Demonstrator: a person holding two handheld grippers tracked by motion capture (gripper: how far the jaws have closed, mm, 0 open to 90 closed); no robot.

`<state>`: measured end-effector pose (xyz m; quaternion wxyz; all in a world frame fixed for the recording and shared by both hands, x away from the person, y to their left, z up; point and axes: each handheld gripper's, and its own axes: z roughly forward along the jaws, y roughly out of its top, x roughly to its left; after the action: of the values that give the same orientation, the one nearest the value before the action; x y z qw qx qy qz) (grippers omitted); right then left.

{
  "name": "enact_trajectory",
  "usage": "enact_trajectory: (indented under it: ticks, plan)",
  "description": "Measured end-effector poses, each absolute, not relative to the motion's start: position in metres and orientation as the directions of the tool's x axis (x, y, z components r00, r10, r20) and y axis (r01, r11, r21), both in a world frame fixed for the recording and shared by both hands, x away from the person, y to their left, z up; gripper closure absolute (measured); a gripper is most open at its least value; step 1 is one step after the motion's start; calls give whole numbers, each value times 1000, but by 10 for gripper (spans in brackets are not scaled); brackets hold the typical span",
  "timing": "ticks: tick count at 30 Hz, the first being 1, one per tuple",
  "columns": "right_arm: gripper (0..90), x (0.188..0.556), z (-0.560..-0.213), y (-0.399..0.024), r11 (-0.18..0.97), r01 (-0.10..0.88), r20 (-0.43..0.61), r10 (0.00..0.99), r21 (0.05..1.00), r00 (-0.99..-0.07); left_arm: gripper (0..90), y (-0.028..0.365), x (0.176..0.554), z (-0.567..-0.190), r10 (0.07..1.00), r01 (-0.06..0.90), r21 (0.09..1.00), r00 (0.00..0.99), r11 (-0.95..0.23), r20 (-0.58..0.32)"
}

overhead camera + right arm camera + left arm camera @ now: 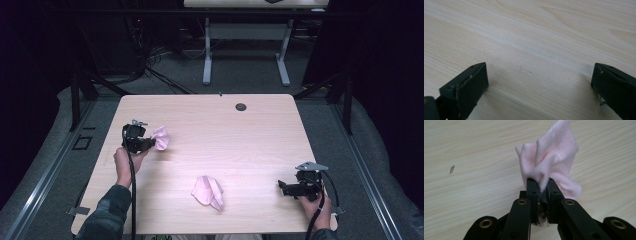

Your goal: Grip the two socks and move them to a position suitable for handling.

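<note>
At the left side of the high view, my left gripper (150, 144) holds a small pink knitted cloth (161, 137) just above the pale wooden table (250, 135). From the left gripper view I see the jaws pressed together on a bunched fold of this soft pink cloth (551, 160), and the rest of it stands up and spreads beyond the tips, so I judge the pinch took only one gathered edge, enough to lift it without dragging. A second pink cloth, crumpled (208, 192), lies flat near the lower middle of the frame, well apart from both grippers; I think it waits for its turn. My right gripper (284, 187) rests low at the lower right of the high view, and in the right gripper view its jaws are spread wide with only bare wood (536, 50) between them. I believe I keep it there open and ready, out of the way of the left hand (125, 160).
</note>
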<state>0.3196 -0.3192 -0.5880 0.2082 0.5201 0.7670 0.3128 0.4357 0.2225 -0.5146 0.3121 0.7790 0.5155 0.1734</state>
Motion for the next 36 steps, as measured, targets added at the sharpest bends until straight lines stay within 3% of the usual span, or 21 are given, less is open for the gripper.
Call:
enact_trajectory:
  ticks: [17, 36]
  plan:
    - [6, 320, -588, -319, 266, 669, 4, 928, 694, -373, 839, 159, 413, -495, 822, 620, 697, 564, -361, -77]
    - [6, 320, -588, -320, 267, 669, 3, 928, 694, -373, 838, 95, 410, -520, 760, 631, 635, 642, -446, -104]
